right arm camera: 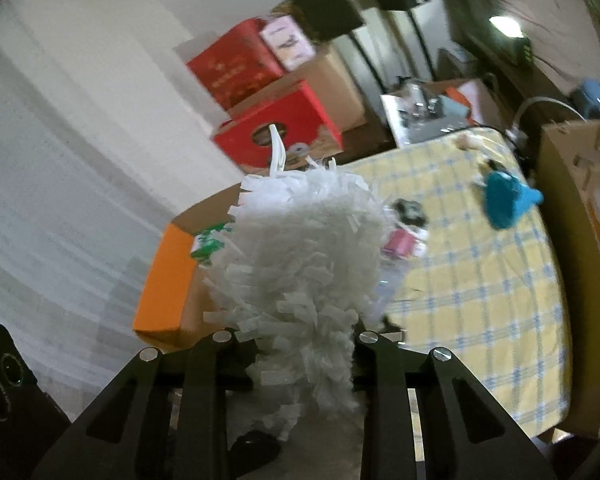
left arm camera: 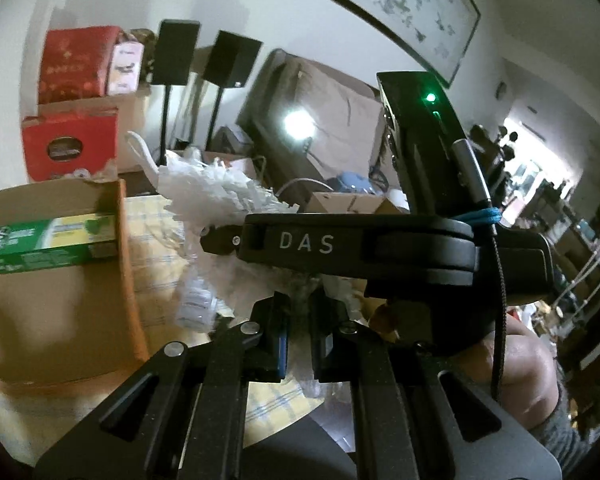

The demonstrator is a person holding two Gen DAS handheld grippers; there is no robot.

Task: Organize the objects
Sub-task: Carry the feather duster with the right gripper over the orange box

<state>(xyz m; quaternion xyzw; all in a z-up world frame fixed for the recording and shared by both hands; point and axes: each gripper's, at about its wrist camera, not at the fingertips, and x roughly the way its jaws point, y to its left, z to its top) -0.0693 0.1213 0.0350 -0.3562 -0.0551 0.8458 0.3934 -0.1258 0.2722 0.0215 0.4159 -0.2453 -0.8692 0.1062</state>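
A white fluffy duster (right arm camera: 300,248) with a thin white handle (right arm camera: 278,152) stands up between the fingers of my right gripper (right arm camera: 304,356), which is shut on its lower end. In the left wrist view the same duster (left arm camera: 216,192) hangs above the table. My right gripper (left arm camera: 224,240) crosses that view sideways, with a hand behind it. My left gripper (left arm camera: 300,336) is shut on the clear plastic wrap (left arm camera: 296,360) under the duster. An open cardboard box with orange sides (left arm camera: 60,320) holds a green carton (left arm camera: 52,244).
A table with a yellow checked cloth (right arm camera: 480,280) carries a blue toy (right arm camera: 504,200) and a pink packet (right arm camera: 400,246). Red boxes (right arm camera: 276,128) are stacked against the wall behind it. A brown cardboard box (right arm camera: 572,168) stands at the table's right edge, and two black speakers (left arm camera: 232,60) stand on poles.
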